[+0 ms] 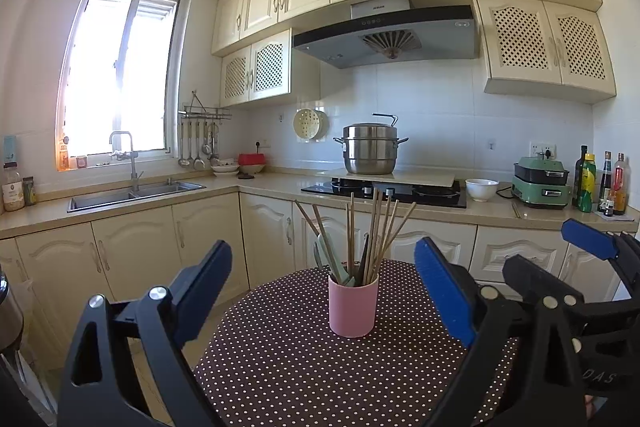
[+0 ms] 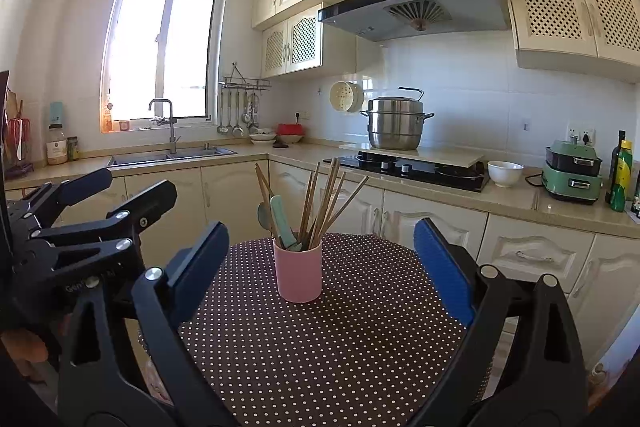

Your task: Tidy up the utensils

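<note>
Left wrist view: my left gripper (image 1: 324, 291) has its blue-padded fingers (image 1: 444, 291) spread wide apart, holding nothing. Between them, further along the round table (image 1: 280, 367) with its brown polka-dot cloth, stands the pink cup (image 1: 353, 307), upright. It carries a bundle of wooden chopsticks (image 1: 376, 227) fanned outward and pale green spoons (image 1: 332, 259) leaning to the cup's left side. My right gripper (image 1: 560, 251) shows at the right edge, likewise parted and empty, level with the cup and apart from it. Behind the table run cream cabinets, a double sink (image 1: 136, 193) below the window, and a steel steamer pot (image 1: 370, 149) on the hob.

Right wrist view: my right gripper (image 2: 322, 267) is released, fingers (image 2: 444, 267) wide, nothing between them but the cup further off. The pink cup (image 2: 298, 273) sits on the table (image 2: 340, 347) near its far edge, chopsticks (image 2: 324, 199) and green spoons (image 2: 280, 219) standing in it. My left gripper (image 2: 120, 187) appears at the left, beside the table, also spread and not touching the cup. A white bowl (image 2: 505, 173) and a green cooker (image 2: 573, 167) rest on the counter to the right.
</note>
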